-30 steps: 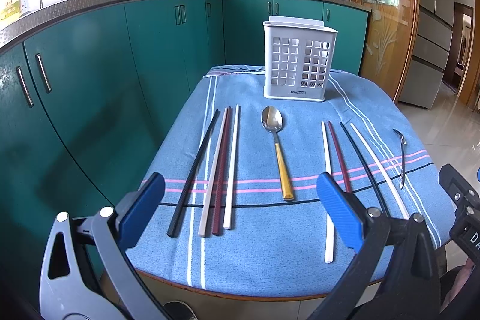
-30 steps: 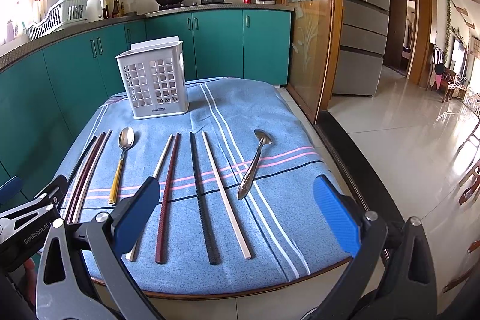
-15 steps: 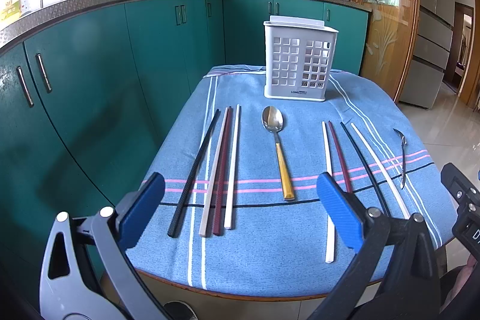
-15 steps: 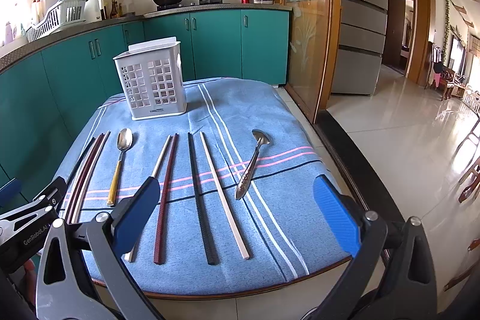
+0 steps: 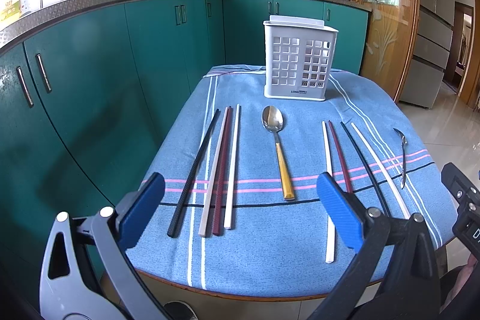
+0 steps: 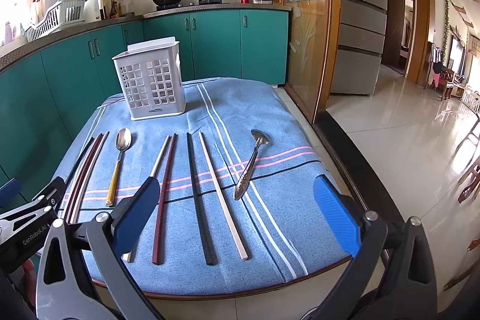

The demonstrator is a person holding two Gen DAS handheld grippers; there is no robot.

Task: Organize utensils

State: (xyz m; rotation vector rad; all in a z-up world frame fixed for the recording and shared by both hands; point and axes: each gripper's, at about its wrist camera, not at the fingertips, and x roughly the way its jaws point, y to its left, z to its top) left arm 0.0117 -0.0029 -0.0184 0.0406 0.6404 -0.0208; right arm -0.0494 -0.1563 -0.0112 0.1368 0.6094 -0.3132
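Both grippers hover at the desk's [image 6: 168,294] near edge, left gripper [image 5: 240,207] and right gripper [image 6: 237,213] fingers spread wide, holding nothing; chopsticks [image 5: 220,167] and two spoons [image 5: 277,149] lie flat before the white utensil basket [image 5: 298,59]

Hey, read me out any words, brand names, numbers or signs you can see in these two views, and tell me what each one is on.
"GenRobot.AI": on the left tool's black body, seen in the right wrist view.
"LONG...": small label at the base of the white utensil holder; the rest is too small to read.
"D...": cut off on the right tool's body at the left view's edge.
Bottle labels and fridge sticker: too blurred to read.
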